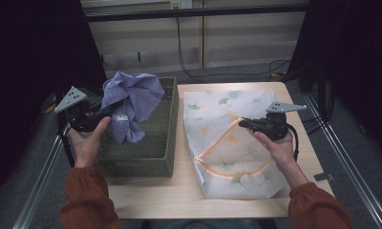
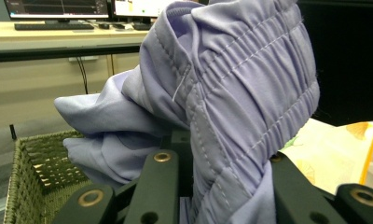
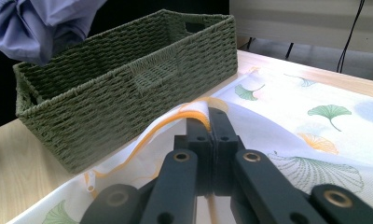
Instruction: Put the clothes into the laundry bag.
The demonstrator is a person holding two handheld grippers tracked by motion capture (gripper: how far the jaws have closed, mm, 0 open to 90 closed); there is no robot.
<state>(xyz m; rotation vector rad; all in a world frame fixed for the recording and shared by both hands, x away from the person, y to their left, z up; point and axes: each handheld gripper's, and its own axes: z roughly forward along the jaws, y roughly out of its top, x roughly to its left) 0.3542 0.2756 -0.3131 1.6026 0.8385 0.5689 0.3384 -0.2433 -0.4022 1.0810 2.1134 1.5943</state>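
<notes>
Two grippers work together. The left gripper (image 1: 103, 112) is clenched on a lavender garment (image 1: 133, 102) by its gathered waistband, holding it above a green woven basket (image 1: 163, 138). To its right lies a white mesh laundry bag (image 1: 227, 143) with ginkgo prints, long axis running away from the person. The right gripper (image 1: 244, 123) pinches its orange-trimmed opening (image 3: 194, 112), facing the basket. Both rest on a pale wooden table (image 1: 189, 198); dark curtains flank a beige wall.

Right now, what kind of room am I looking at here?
Probably a lab or workshop set up for recording, not a home. A desk with computer screens stands in the background, loose cables run along the wall, and the small wooden table sits inside a metal frame.
</notes>
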